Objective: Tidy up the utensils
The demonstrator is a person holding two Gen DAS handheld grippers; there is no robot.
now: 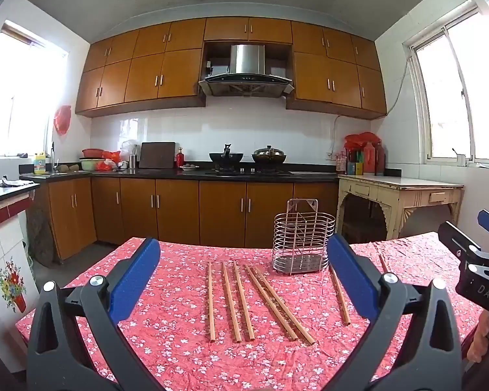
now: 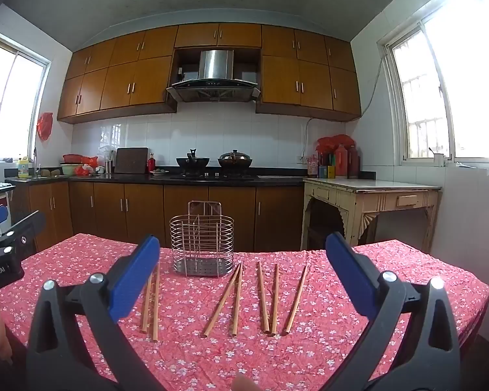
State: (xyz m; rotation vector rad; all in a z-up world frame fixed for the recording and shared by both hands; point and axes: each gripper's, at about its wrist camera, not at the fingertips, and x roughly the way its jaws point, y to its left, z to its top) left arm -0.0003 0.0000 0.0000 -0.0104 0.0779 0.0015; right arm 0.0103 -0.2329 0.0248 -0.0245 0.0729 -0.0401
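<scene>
Several wooden chopsticks [image 1: 233,301] lie side by side on the red floral tablecloth [image 1: 179,352], in front of an empty wire utensil holder [image 1: 301,239] standing upright. In the right wrist view the chopsticks [image 2: 238,296] lie in front of and beside the holder [image 2: 201,240]. My left gripper [image 1: 244,260] is open and empty above the near chopsticks. My right gripper [image 2: 243,257] is open and empty, also held above the table. Each gripper shows at the edge of the other's view.
The table ends just behind the holder. Beyond it stand brown kitchen cabinets [image 1: 179,208], a stove with two woks [image 1: 226,156] and a cream side table [image 1: 401,192] at the right.
</scene>
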